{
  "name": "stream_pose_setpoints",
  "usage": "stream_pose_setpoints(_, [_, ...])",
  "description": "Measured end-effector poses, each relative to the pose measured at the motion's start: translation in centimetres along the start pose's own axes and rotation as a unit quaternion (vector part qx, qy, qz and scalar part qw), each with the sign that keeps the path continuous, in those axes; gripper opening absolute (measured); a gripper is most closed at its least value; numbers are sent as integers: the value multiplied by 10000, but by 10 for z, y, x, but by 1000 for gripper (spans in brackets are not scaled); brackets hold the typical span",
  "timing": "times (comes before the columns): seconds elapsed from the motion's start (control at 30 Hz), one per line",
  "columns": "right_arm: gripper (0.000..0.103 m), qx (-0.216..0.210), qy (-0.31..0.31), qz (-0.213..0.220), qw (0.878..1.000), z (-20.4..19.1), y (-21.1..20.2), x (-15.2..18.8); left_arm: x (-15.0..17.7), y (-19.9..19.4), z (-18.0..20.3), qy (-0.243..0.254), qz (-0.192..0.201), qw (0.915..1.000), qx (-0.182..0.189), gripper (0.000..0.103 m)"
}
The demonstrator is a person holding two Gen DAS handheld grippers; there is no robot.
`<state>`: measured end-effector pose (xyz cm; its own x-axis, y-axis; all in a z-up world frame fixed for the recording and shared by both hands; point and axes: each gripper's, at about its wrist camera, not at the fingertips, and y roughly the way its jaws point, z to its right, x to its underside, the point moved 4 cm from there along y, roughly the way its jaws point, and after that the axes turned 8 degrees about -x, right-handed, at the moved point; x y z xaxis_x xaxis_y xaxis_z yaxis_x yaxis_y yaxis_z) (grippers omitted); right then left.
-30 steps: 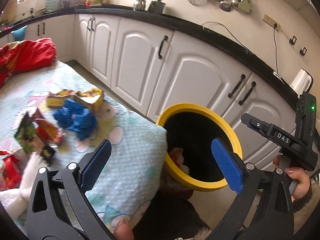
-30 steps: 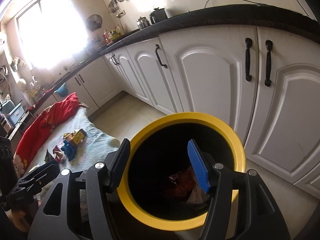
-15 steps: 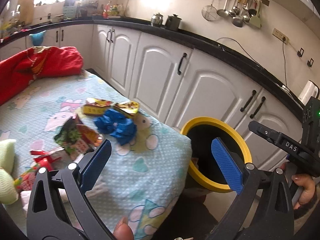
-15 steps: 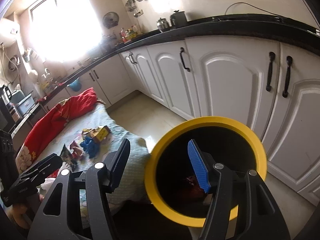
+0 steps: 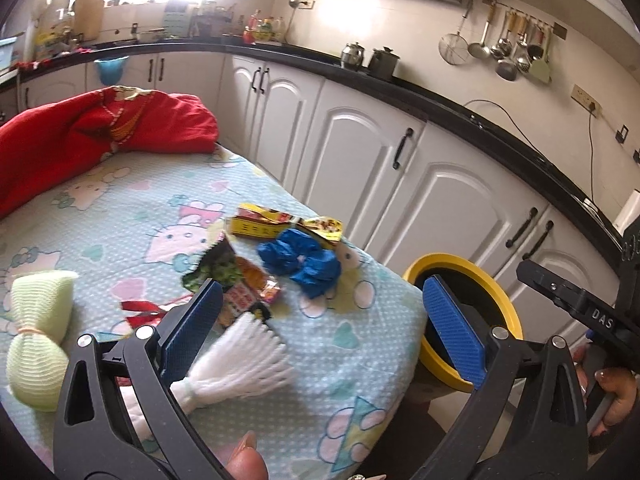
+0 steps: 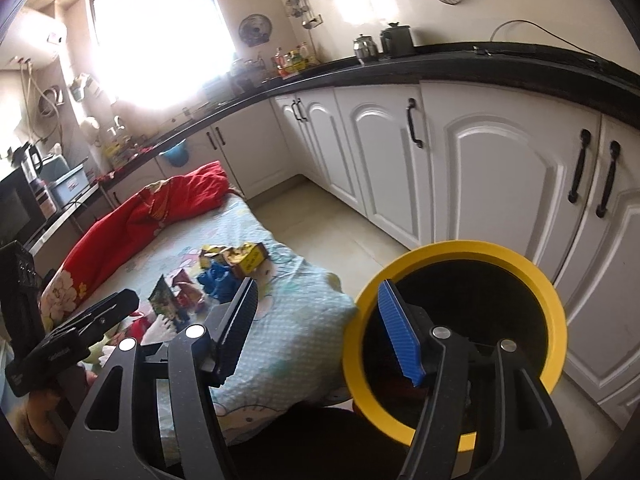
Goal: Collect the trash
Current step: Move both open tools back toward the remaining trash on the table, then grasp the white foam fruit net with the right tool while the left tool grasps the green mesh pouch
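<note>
The trash lies in a loose cluster on the bed (image 5: 120,216), toward its right edge, with the yellow-rimmed bin (image 5: 508,304) on the floor just beyond that edge. Counted in the left wrist view: one crumpled blue wad (image 5: 300,260), one yellow carton (image 5: 260,226) with a torn printed wrapper touching its right end, and a group of at least two snack wrappers (image 5: 236,280) near the left claw; their exact number cannot be told where they overlap. One white tassel (image 5: 240,364) and one pale green bundle (image 5: 38,336) lie nearer; whether these are trash is uncertain. All pieces appear light. The blue wad looks soft and compressible and should take a pinch across its middle. The wrappers look thin, crinkly and probably slippery, best taken at a raised edge. The carton seems partly crushed; a grip across its narrow sides seems suitable. The left claw (image 5: 320,332) stands open and empty above the bed. The right claw (image 6: 320,328) is likewise open and empty, beside the bin.
</note>
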<state>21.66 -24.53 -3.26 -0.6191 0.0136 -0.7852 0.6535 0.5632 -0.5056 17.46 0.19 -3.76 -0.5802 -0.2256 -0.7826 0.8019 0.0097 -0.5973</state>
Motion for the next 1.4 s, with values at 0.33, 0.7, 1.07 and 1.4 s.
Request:
stream_pose_setpoints(0.33, [60, -257, -281, -183, 9991, -38, 17, 4, -5, -5, -32, -230, 93, 9994, -261, 92])
stream_pose_setpoints(0.7, [60, -598, -573, -471, 9954, -84, 45, 16, -11, -12, -71, -456, 202, 9970, -586, 92])
stream_pose_setpoints(1.07, [60, -954, -872, -1025, 9863, -134, 92, 41, -13, -17, -140, -940, 156, 9888, -1146, 92])
stream_pose_setpoints(1.4, [60, -1068, -839, -1611, 9776, -155, 140, 67, -3, -14, -196, -1312, -100, 9799, -1502, 92])
